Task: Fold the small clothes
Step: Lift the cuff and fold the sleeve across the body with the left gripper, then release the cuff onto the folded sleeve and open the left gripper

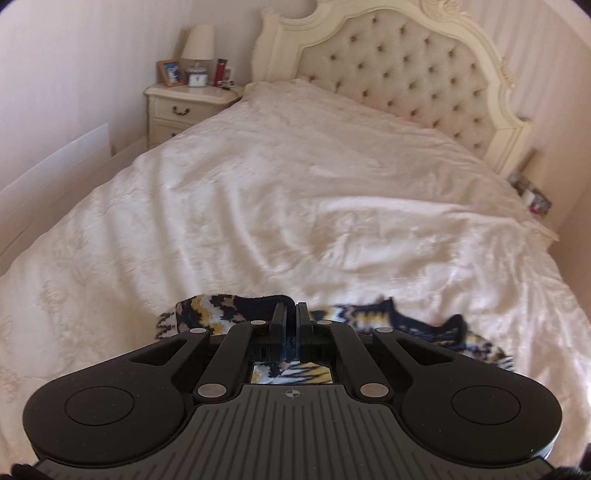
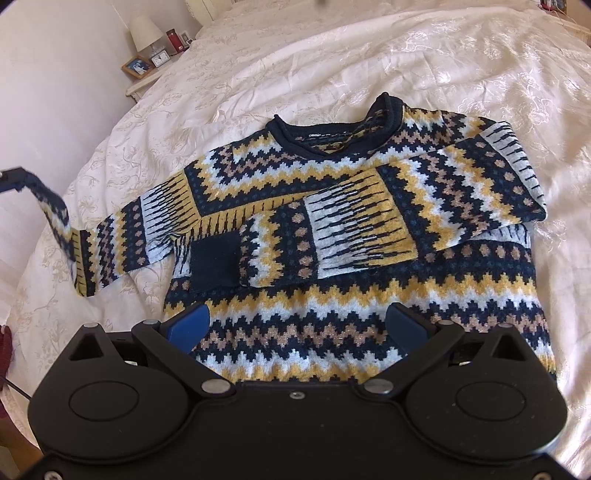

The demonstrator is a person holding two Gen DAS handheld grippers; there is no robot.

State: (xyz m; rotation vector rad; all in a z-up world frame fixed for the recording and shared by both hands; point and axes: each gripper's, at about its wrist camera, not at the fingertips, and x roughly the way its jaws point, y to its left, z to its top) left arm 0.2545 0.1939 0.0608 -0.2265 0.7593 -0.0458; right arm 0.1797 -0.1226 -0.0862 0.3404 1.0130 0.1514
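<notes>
The sweater (image 2: 332, 229) lies flat across the middle of the right wrist view, on the bed (image 2: 369, 55), collar toward the top of the frame and hem at the bottom. One sleeve (image 2: 369, 225) is already folded across the chest, its dark cuff (image 2: 212, 264) near centre left. The other sleeve (image 2: 110, 236) stretches to the left edge, where its end lifts off the bedspread into the left gripper (image 1: 291, 314), whose fingers are pressed together on the knit. The right gripper (image 2: 297, 325) hovers over the hem, blue fingers (image 2: 188, 321) spread wide, holding nothing.

The knit looks thick, soft and limp: it should drape rather than hold shape, and stretch if dragged. I judge the cuff or a seam edge the best hold, since the loose weave could snag. At upper left, a nightstand (image 2: 142, 79) carries a lamp (image 2: 146, 31).
</notes>
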